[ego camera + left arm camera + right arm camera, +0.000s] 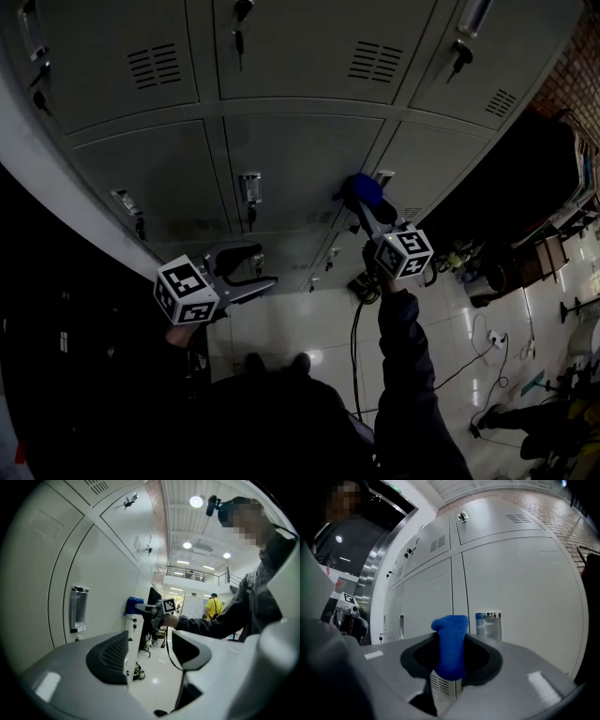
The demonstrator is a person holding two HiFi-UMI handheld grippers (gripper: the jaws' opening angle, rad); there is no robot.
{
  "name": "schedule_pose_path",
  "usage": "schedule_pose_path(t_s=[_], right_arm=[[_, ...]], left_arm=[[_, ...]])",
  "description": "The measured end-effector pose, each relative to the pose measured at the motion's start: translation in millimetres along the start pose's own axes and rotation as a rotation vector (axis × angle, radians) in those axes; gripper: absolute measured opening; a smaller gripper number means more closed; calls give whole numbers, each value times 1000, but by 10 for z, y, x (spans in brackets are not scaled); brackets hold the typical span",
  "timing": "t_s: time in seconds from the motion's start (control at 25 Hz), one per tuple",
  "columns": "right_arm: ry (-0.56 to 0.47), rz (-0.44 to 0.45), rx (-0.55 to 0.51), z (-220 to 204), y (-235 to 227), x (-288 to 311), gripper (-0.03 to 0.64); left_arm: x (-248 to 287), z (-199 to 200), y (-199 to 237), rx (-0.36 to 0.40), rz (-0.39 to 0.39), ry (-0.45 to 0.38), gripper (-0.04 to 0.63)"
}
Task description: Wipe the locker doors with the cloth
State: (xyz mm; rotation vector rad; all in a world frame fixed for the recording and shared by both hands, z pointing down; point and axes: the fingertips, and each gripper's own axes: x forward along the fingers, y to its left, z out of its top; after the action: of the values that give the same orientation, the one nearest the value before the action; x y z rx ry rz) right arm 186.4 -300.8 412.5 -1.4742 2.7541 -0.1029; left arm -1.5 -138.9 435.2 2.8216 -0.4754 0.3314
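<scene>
Grey locker doors (291,159) fill the top of the head view. My right gripper (361,199) is shut on a blue cloth (364,190), which it holds against the lockers by the seam beside a label holder (382,177). In the right gripper view the cloth (450,646) stands clamped between the jaws of the right gripper (451,657), facing a door (520,588). My left gripper (246,266) hangs lower and to the left, open and holding nothing. In the left gripper view, the left gripper (150,653) looks past its spread jaws along the lockers (98,573) to the cloth (132,604).
Keys hang in several locks (250,217). Cables (356,347) trail over the glossy tiled floor (309,328). Stools and clutter (539,253) stand at the right beside a brick wall (572,75). A person in a yellow shirt (214,607) stands far off.
</scene>
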Motion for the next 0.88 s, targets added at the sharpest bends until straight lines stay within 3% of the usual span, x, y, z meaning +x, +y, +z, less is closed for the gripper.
schedule_pose_path(t_s=[0.36, 0.72, 0.88], right_arm=[[-24, 48, 27, -93, 358, -24, 120], [-4, 219, 43, -346, 1465, 419, 120], [6, 289, -16, -373, 1950, 686, 120]], left_arm=[[4, -80, -3, -26, 5, 6, 275], [-386, -274, -40, -63, 17, -5, 275], [-592, -350, -36, -69, 29, -18, 275]])
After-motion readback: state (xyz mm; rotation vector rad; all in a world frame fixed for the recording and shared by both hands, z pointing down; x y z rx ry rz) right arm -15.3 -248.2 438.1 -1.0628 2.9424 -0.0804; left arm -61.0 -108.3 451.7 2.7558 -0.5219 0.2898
